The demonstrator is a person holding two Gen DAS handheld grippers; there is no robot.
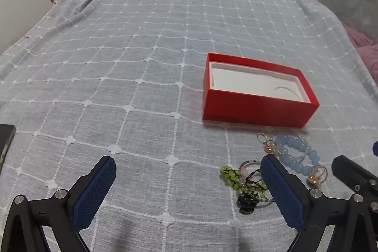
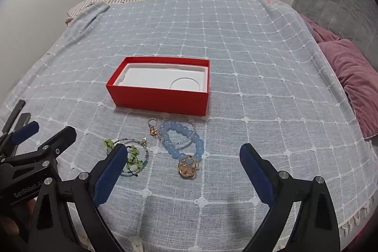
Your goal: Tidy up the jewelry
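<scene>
An open red box (image 1: pixel 256 108) with a white insert lies on the bed; it also shows in the right wrist view (image 2: pixel 160 98). In front of it lie a blue bead bracelet (image 2: pixel 183 143), a gold ring piece (image 2: pixel 187 168), a small gold charm (image 2: pixel 153 131) and a green bead bracelet (image 2: pixel 132 155). In the left wrist view the blue bracelet (image 1: pixel 295 150) and the green bracelet (image 1: pixel 238 181) lie by the right finger. My left gripper (image 1: pixel 189 183) is open and empty. My right gripper (image 2: pixel 184 167) is open and empty, with the gold ring between its fingers.
A grey-blue checked blanket (image 2: pixel 236 63) covers the bed. Pink pillows (image 2: pixel 354 77) and a grey cushion (image 2: pixel 335 4) lie at the right. A dark object (image 1: pixel 6 138) sits at the left edge. Curtains and a wall stand behind.
</scene>
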